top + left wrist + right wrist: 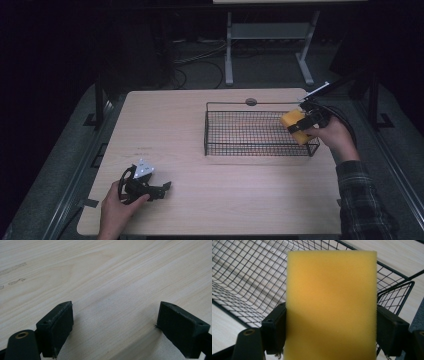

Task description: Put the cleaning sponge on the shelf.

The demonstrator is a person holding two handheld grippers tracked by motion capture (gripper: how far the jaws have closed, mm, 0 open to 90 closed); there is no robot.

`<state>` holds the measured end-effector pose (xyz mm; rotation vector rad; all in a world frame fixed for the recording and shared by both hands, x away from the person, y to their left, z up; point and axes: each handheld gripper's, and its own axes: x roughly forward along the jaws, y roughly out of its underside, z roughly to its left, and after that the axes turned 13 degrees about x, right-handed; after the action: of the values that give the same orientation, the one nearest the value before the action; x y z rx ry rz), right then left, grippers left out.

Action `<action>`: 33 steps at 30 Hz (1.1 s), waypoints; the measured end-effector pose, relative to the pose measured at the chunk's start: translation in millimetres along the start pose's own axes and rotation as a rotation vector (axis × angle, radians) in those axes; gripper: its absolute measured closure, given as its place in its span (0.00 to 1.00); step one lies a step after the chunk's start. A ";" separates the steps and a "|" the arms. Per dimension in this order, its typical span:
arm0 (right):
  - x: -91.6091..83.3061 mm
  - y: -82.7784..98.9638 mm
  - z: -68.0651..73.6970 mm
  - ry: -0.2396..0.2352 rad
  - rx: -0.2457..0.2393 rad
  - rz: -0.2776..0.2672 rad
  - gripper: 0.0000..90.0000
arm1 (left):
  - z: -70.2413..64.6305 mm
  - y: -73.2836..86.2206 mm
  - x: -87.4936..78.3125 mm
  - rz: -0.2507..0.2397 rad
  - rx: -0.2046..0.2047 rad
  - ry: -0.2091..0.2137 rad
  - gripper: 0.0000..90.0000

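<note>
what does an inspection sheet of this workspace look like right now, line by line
surface: light wood table, a few faint scuff marks near its left side
job's things: black wire basket on the right half of the table, nothing seen inside; yellow sponge held over its right end
clutter: nothing seen
grippers: left gripper low over bare table, jaws apart, nothing between them; right gripper clamped on the sponge's two sides
cables: black cable loops from the right gripper; loose cables lie on the floor beyond the table
surroundings: dark room, white stand legs behind the table, a person's plaid sleeve at lower right
</note>
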<state>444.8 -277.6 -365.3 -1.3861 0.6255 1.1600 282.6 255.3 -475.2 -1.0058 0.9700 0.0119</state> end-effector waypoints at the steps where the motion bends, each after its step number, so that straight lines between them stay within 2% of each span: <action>1: 1.2 -1.1 -0.1 0.000 0.000 -0.002 0.25 | 0.0 0.0 0.0 0.000 0.000 0.000 0.14; 16: 21.0 -12.3 -5.8 0.022 0.030 0.018 0.25 | 0.0 0.0 0.0 0.000 0.000 0.000 0.14; 33: 32.0 -9.9 -8.6 0.004 0.038 0.054 0.24 | 0.0 0.0 0.0 0.000 0.001 0.000 0.14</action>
<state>467.7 -275.7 -391.2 -1.3463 0.6880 1.1824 282.6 255.3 -475.3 -1.0053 0.9700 0.0115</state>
